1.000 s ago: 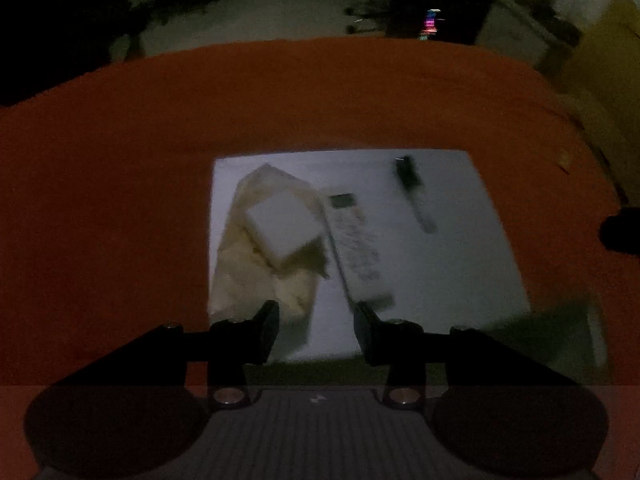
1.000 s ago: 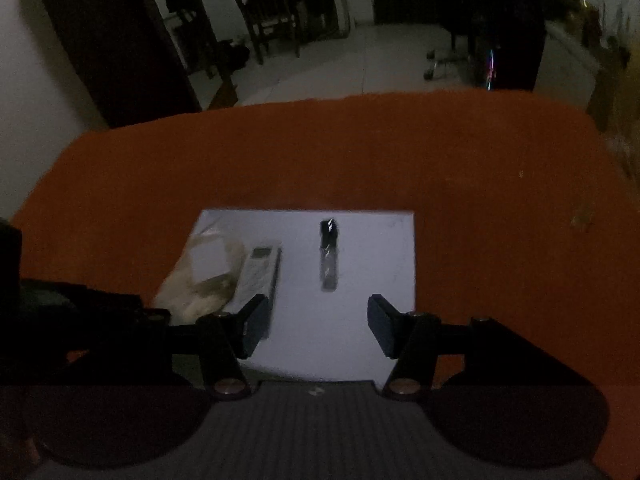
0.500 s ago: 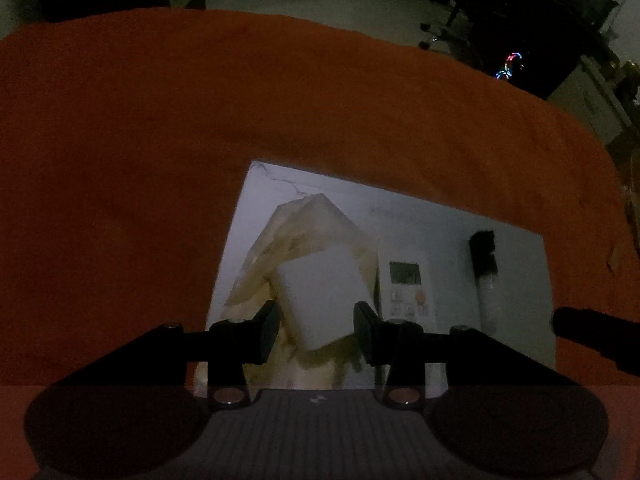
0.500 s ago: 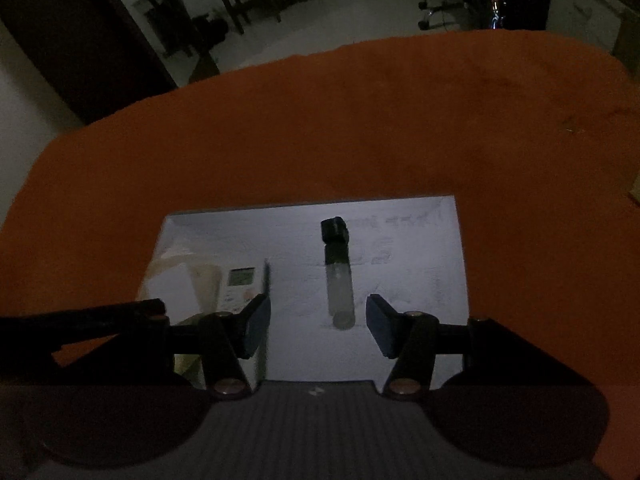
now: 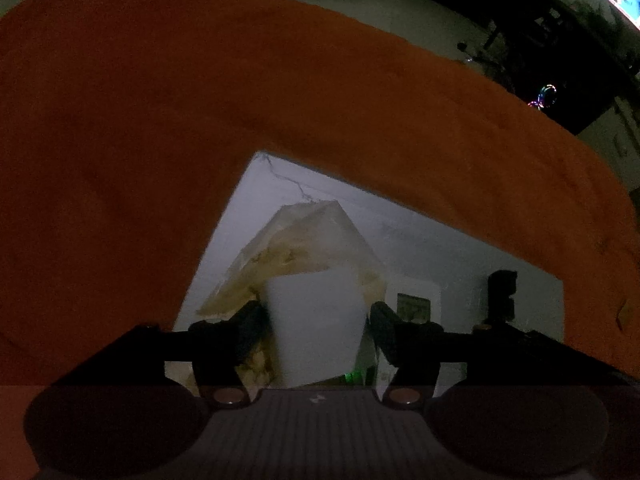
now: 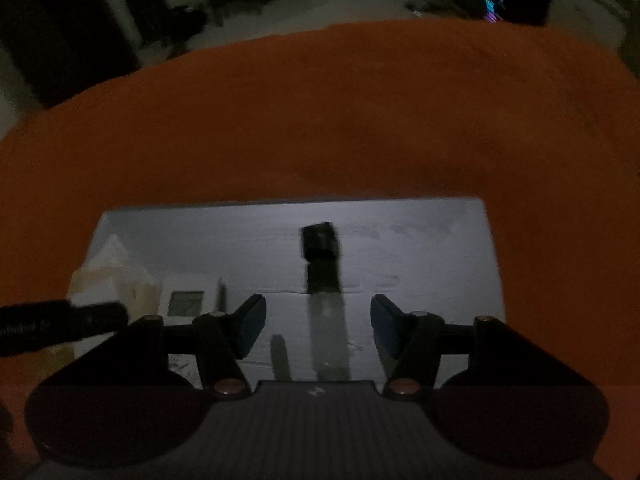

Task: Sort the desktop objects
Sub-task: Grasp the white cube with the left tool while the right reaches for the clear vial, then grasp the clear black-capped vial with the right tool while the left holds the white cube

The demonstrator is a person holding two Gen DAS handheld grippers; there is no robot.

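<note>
Nearest us in the left wrist view, the left gripper [image 5: 316, 320] has its jaws spread apart on either side of a white block [image 5: 316, 320], which fills the gap between them; we cannot tell whether the pads touch it. The block sits on a crumpled yellowish bag [image 5: 308, 240] that lies on a white sheet [image 5: 244, 216]. Just right of the block the top of a remote [image 5: 416, 304] shows, its small display facing up, and further right stands the dark cap end of a marker [image 5: 502, 292], both on the same sheet. In the right wrist view, the right gripper [image 6: 318, 322] is also spread open, with the marker [image 6: 324, 288] lying lengthwise in the gap between the fingers, pale body near us and black cap away; it touches neither finger, as far as we can see. To its left we see the remote [image 6: 186, 302], then the bag [image 6: 112, 276], with the dark left gripper [image 6: 60, 324] reaching in front of it. The sheet [image 6: 420, 248] rests on an orange cloth [image 6: 320, 120] that covers the table. Beyond the cloth lies a dim room with a pale floor.
</note>
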